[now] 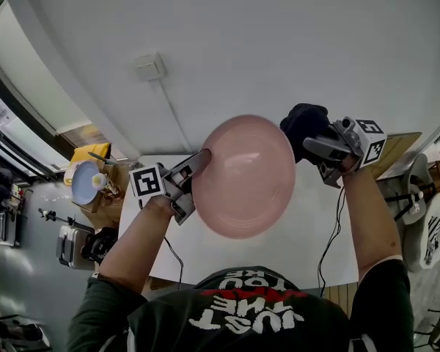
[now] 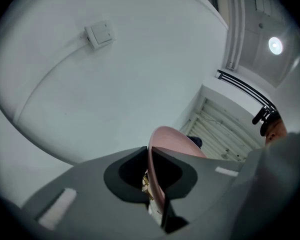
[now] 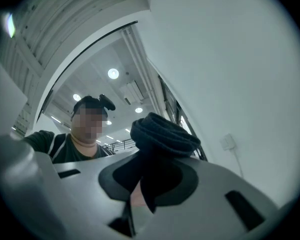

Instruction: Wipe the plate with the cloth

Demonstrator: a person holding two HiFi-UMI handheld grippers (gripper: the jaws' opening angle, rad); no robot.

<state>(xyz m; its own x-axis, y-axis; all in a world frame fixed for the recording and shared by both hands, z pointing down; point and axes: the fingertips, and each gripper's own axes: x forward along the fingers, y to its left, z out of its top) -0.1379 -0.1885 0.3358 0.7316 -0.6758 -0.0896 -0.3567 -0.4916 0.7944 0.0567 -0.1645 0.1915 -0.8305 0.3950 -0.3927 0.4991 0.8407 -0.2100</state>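
A pink plate (image 1: 246, 174) is held up in the air above the white table (image 1: 315, 233), its round face turned toward the head camera. My left gripper (image 1: 202, 158) is shut on the plate's left rim; in the left gripper view the plate (image 2: 160, 154) runs edge-on between the jaws. My right gripper (image 1: 308, 144) is shut on a dark bunched cloth (image 1: 303, 123), which sits at the plate's upper right edge. In the right gripper view the cloth (image 3: 162, 136) bulges out above the jaws.
A white wall with a switch box (image 1: 150, 67) and a cable stands behind the table. To the left are a cardboard box (image 1: 106, 196) with a white bowl (image 1: 86, 182) and a yellow item. White chairs (image 1: 429, 226) are at the right.
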